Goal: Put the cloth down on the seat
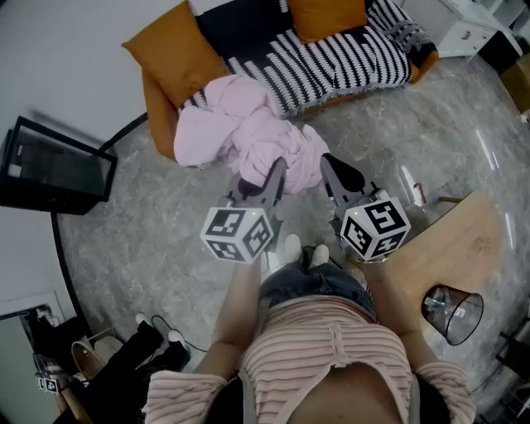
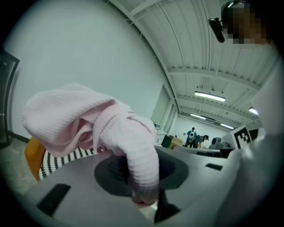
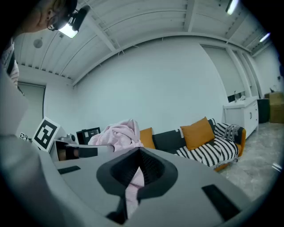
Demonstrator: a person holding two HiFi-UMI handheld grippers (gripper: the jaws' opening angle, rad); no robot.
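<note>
A crumpled pink cloth (image 1: 240, 132) hangs in the air between me and the sofa, over the grey floor. My left gripper (image 1: 269, 172) is shut on a thick roll of the cloth (image 2: 133, 146), which bulges out past the jaws. My right gripper (image 1: 330, 166) is shut on a thin strip of the same cloth (image 3: 133, 186); the bunched rest of it (image 3: 117, 132) shows to its left. The seat is a dark sofa (image 1: 248, 25) with a black-and-white striped throw (image 1: 339, 58) and orange cushions (image 1: 174, 58). The cloth's far edge overlaps the sofa's front corner in the head view.
A black screen (image 1: 58, 166) leans on the floor at the left. A wooden table (image 1: 447, 248) with a glass vessel (image 1: 451, 313) is at the right. A white cabinet (image 1: 468, 29) stands beyond the sofa. Shoes and bags (image 1: 108, 356) lie at the lower left. People (image 2: 195, 137) stand far off.
</note>
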